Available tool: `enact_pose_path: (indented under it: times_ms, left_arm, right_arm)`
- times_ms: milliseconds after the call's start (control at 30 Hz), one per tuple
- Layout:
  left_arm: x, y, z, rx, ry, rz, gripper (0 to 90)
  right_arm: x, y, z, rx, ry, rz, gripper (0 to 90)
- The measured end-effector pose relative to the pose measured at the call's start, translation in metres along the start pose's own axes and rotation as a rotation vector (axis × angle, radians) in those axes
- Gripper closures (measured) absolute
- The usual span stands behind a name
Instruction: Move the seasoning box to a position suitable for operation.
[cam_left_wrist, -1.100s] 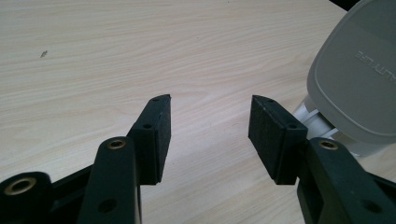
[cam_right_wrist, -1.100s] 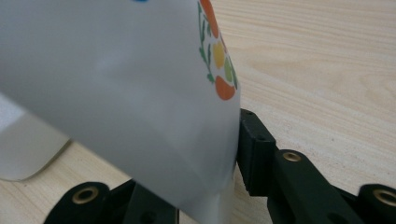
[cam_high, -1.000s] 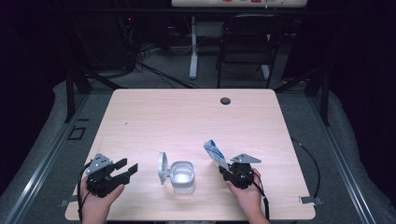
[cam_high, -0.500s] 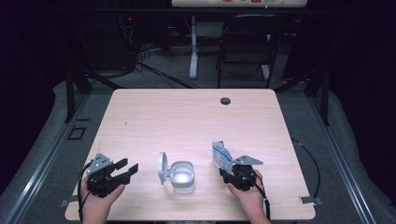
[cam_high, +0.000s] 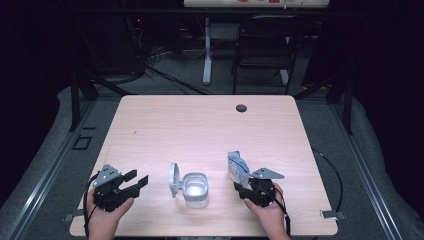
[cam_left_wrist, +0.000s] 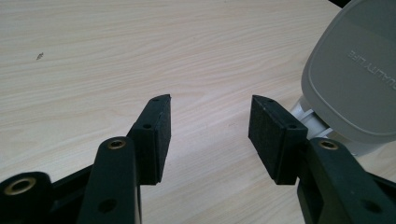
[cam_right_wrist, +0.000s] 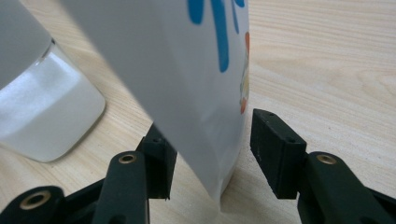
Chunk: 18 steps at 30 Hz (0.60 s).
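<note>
The right gripper (cam_high: 245, 186) is setting a bag (cam_high: 237, 167) down on the table (cam_high: 200, 130), just right of an open container (cam_high: 195, 189) with its lid (cam_high: 173, 178) flipped up. In the right gripper view the bag (cam_right_wrist: 187, 84) stands between the jaws, which have just been opening: the right pad (cam_right_wrist: 273, 149) is clear of it with a gap showing, and the left pad (cam_right_wrist: 161, 161) sits behind the bag's edge, so contact there is hard to judge. I read it as let go, or very nearly.

The step in hand looks like releasing the bag so that it stays upright. To do it well, the jaws should spread fully before the hand draws back, so neither pad drags the soft wall along. The bag leans a little toward the container (cam_right_wrist: 42, 121), so the retreat is best made straight back along the jaws, not sideways. If it wobbles, a pause with the pads near each side is safer than a quick pull away.

The left gripper (cam_high: 135, 182) hovers left of the container, jaws wide apart and empty; in its own view bare wood lies between the pads (cam_left_wrist: 156, 135), and the lid (cam_left_wrist: 355, 79) stands just beyond the right jaw. It can stay put, ready to steady the container if the bag tips that way.
</note>
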<state>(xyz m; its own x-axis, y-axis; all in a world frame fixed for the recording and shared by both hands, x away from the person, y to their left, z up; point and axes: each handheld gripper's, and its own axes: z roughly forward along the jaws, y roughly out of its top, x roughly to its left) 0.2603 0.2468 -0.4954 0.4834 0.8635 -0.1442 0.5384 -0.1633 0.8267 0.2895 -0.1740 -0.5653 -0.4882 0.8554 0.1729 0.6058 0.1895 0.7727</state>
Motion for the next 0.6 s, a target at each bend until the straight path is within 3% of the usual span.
enact_pose_path:
  times_ms: [600]
  left_arm:
    - [-0.002, 0.0, 0.001, -0.002, -0.005, 0.001, 49.8]
  right_arm:
    - [0.001, -0.002, -0.014, -0.024, 0.027, -0.005, 49.2]
